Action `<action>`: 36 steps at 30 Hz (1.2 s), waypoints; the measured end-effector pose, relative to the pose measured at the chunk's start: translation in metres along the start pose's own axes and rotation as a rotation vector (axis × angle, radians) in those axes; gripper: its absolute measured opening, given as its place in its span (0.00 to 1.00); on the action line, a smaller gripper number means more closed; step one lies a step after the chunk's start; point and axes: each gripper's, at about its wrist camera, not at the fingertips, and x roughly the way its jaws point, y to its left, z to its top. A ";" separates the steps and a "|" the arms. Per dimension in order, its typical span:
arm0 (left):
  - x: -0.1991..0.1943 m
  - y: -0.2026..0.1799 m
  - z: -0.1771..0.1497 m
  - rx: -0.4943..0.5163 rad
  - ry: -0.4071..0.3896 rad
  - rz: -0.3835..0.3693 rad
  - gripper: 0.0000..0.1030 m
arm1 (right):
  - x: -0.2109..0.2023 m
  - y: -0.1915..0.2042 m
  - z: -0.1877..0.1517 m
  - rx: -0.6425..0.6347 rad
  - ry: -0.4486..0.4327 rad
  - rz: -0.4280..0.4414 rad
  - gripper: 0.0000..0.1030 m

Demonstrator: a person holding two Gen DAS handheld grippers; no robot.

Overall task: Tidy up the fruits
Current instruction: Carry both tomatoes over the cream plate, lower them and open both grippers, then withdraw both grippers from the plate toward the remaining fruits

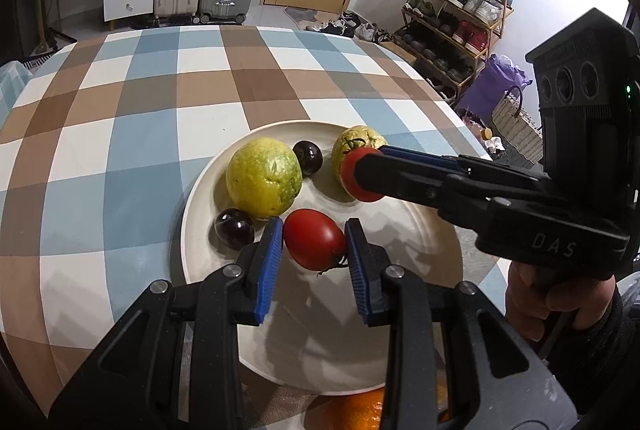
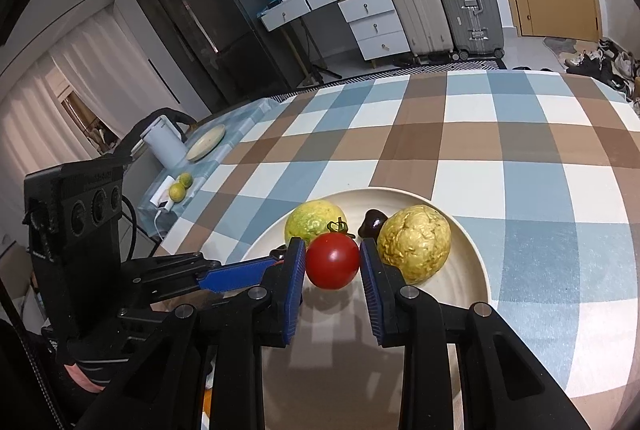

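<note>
Cream plate [image 1: 200,197] on the checked worktop [image 1: 120,109] already carries two yellow-green fruits and two dark ones, while the left gripper [image 1: 314,242] and right gripper [image 2: 332,262] each clench a red tomato just above it, not yet released.

Both tools are matte black plastic with bright blue ribbed pads lining the inner face of each finger. On the left gripper [image 1: 314,242] round silver screw heads cap the linkage joints, and the right gripper [image 2: 332,266] is built the same way. Seen from the left wrist, the right tool's body carries pale "DAS" lettering below a boxy black block with three round recesses and a small green light. The right hand [image 1: 556,294] on the grip shows a dark cuff; the other wrist wears a striped one.
</note>
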 end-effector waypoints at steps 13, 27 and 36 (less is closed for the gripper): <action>0.014 0.004 0.000 0.003 0.021 0.013 0.28 | 0.020 0.004 0.000 -0.040 0.051 -0.039 0.28; 0.003 0.000 0.003 0.006 0.003 0.023 0.31 | 0.012 0.003 0.003 -0.011 0.014 -0.055 0.41; -0.041 -0.013 -0.004 0.004 -0.062 0.067 0.69 | -0.041 0.007 -0.003 0.027 -0.100 -0.062 0.63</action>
